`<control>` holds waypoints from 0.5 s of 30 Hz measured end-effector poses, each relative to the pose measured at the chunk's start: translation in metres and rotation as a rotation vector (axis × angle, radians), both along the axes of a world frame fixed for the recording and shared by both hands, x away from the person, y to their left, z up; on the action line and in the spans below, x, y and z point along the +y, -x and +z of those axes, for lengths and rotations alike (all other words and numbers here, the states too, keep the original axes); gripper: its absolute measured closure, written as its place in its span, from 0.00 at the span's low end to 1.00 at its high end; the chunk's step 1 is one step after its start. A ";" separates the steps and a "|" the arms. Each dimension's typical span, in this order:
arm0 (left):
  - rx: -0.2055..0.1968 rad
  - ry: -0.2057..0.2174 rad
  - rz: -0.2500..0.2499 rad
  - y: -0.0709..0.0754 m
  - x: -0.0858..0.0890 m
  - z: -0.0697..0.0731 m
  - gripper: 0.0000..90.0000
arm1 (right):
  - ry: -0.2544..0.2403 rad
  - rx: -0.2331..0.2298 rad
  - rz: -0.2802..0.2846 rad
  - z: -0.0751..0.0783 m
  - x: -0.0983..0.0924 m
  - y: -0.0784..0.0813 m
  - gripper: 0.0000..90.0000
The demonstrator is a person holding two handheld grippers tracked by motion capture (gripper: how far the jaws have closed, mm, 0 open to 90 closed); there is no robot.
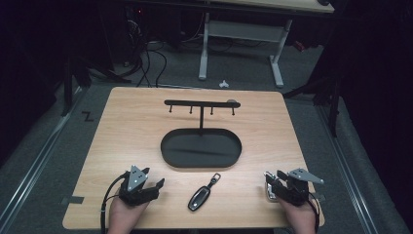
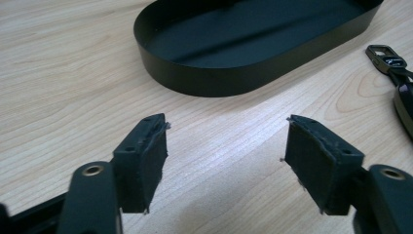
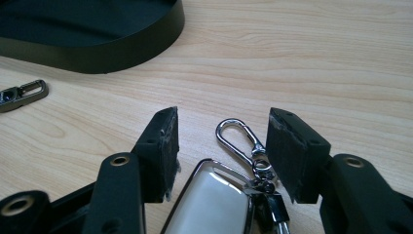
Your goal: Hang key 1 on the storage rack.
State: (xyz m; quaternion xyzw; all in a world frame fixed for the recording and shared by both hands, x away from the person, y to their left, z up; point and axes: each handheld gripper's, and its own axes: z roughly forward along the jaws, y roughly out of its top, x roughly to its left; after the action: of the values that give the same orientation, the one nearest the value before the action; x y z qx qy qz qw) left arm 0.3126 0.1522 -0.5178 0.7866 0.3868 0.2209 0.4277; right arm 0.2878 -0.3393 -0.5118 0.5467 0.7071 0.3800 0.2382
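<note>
A black key rack [image 1: 200, 103] with several small hooks rises from a black oval tray [image 1: 166, 155] at mid table. In front of the tray lies a black key fob [image 1: 201, 195] with its clip, seen at the right edge [image 2: 400, 95] of the left gripper view. My left gripper [image 1: 157, 186] rests left of that fob, open, with bare wood between its pads [image 2: 146, 161]. My right gripper [image 1: 269, 186] sits at the front right, open. A white and silver key fob [image 3: 212, 204] with a silver carabiner [image 3: 238, 139] lies on the table between its pads [image 3: 163, 156].
The tray's wall [image 2: 219, 83] stands just beyond the left jaws and at the upper left [image 3: 112, 53] of the right gripper view. The black fob's clip [image 3: 22, 95] lies left of the right jaws. Beyond the table's far edge is a white desk frame [image 1: 241, 31] with cables on the floor.
</note>
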 end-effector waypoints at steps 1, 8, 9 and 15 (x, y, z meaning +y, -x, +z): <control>0.002 -0.002 0.002 0.000 0.001 0.000 0.33 | 0.002 -0.002 0.003 0.000 0.000 0.000 0.52; -0.004 -0.009 0.023 0.000 0.002 -0.001 0.26 | 0.000 -0.001 0.004 -0.001 0.001 -0.001 0.53; -0.004 -0.009 0.023 0.000 0.002 -0.001 0.26 | -0.001 -0.004 0.006 -0.001 0.001 -0.001 0.54; -0.002 -0.010 0.028 -0.001 0.003 -0.001 0.23 | 0.000 -0.020 -0.001 0.006 0.000 0.003 0.93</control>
State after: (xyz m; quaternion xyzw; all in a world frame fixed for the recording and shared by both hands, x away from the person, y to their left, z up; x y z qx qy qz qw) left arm 0.3133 0.1548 -0.5191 0.7832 0.3961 0.2293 0.4209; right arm 0.2849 -0.3391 -0.5061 0.5430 0.7044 0.3856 0.2453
